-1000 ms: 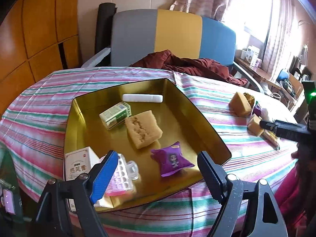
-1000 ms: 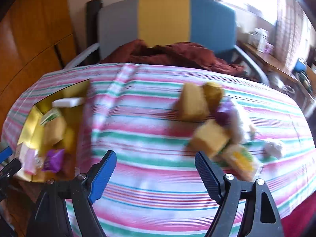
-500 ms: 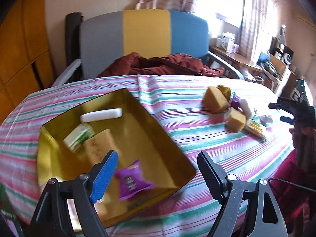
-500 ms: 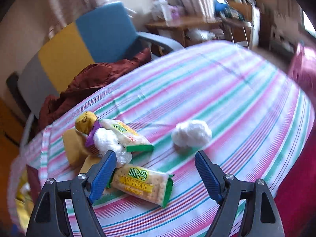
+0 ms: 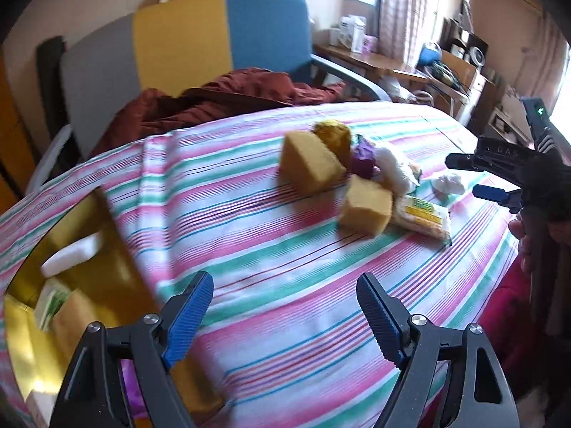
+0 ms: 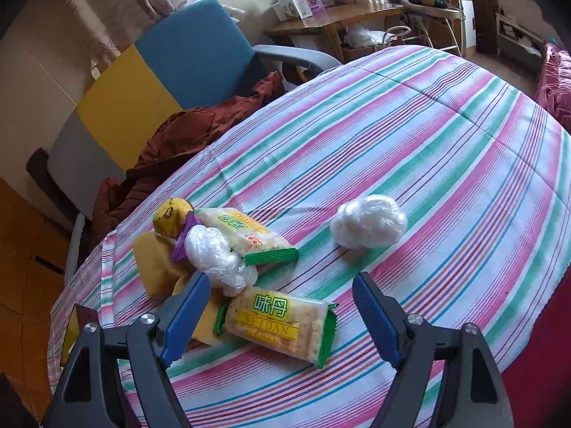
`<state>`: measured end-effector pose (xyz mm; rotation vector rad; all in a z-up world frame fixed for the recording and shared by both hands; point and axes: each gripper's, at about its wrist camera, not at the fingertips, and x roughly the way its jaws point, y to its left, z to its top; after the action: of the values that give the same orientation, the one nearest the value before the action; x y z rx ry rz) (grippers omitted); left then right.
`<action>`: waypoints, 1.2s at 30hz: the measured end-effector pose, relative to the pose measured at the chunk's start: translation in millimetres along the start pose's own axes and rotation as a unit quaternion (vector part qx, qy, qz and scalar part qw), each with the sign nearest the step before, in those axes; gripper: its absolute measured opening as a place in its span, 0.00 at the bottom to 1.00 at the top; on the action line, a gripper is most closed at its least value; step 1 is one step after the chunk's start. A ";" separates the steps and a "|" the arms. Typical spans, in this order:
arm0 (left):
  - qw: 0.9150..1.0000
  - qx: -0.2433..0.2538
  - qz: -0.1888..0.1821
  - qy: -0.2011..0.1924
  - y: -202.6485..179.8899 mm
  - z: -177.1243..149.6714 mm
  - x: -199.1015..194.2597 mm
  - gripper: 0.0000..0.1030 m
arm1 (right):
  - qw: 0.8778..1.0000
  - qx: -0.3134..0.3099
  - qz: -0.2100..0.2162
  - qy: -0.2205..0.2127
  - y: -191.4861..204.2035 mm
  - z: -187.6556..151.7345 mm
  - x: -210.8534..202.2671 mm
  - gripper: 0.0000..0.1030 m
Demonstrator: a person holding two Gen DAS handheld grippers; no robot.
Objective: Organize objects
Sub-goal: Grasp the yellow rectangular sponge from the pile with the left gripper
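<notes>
A gold tray (image 5: pixel 107 260) at the left holds a white stick, a green box and a sponge. On the striped cloth lies a pile: two yellow sponges (image 5: pixel 310 167) (image 5: pixel 365 205), a purple packet (image 5: pixel 364 155), cracker packs (image 6: pixel 280 321) (image 6: pixel 246 233), plastic-wrapped white lumps (image 6: pixel 217 258) (image 6: pixel 367 226) and a yellow toy (image 6: pixel 171 215). My left gripper (image 5: pixel 283 315) is open and empty above the cloth, between tray and pile. My right gripper (image 6: pixel 276 317) is open, just over the near cracker pack; it also shows in the left wrist view (image 5: pixel 489 174).
A grey, yellow and blue chair (image 5: pixel 185 39) with a dark red cloth (image 5: pixel 228 96) stands behind the table. A wooden desk with clutter (image 6: pixel 339 14) is at the back right. The striped table (image 6: pixel 446 149) curves away at its right edge.
My left gripper has swung right, away from the tray toward the pile. My right gripper has turned right and come closer over the cracker packs and white lumps. Both stay open.
</notes>
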<state>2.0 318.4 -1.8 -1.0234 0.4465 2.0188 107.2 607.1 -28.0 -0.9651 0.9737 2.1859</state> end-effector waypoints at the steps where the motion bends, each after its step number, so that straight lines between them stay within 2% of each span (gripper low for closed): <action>1: 1.000 0.004 -0.005 0.001 -4.3 3.9 4.4 0.81 | 1.000 0.000 0.002 0.001 -0.3 -0.3 0.0 0.81; 7: 0.998 0.049 -0.041 0.009 -37.0 29.3 35.0 0.81 | 1.000 0.010 0.013 0.008 -4.8 1.3 2.7 0.81; 12: 0.995 0.084 -0.049 0.023 -58.4 44.7 65.9 0.81 | 1.000 0.018 0.021 0.014 -7.5 2.0 4.1 0.81; 15: 0.994 0.087 -0.053 0.033 -64.2 52.4 83.5 0.85 | 0.999 0.019 0.026 0.021 -7.7 1.9 6.1 0.81; 20: 0.993 0.089 -0.054 0.048 -71.7 63.3 111.7 0.85 | 0.999 0.019 0.026 0.027 -7.3 2.1 8.3 0.81; 25: 0.994 0.056 -0.060 0.068 -64.1 68.6 143.1 0.85 | 0.999 0.026 0.023 0.029 -10.1 3.4 10.0 0.81; 26: 0.994 0.043 -0.072 0.070 -60.2 68.5 145.4 0.83 | 0.999 0.027 0.023 0.031 -10.7 3.2 10.5 0.81; 28: 0.994 0.034 -0.087 0.059 -57.5 66.8 141.3 0.69 | 0.999 0.027 0.022 0.035 -10.5 3.3 12.5 0.81; 29: 0.993 0.037 -0.100 0.058 -58.4 65.2 137.9 0.54 | 0.999 0.026 0.021 0.036 -9.9 3.6 13.2 0.81; 32: 0.994 0.032 -0.089 0.050 -56.5 53.3 125.4 0.53 | 0.999 0.022 0.018 0.040 -8.6 3.5 14.8 0.81; 36: 0.994 -0.012 -0.093 0.048 -41.3 25.3 105.5 0.52 | 0.999 0.024 0.016 0.039 -9.2 3.6 14.3 0.81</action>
<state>-14.3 412.2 -68.1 -1.1383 0.3650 1.8191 104.0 618.1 -41.1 -1.0254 1.0797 2.1557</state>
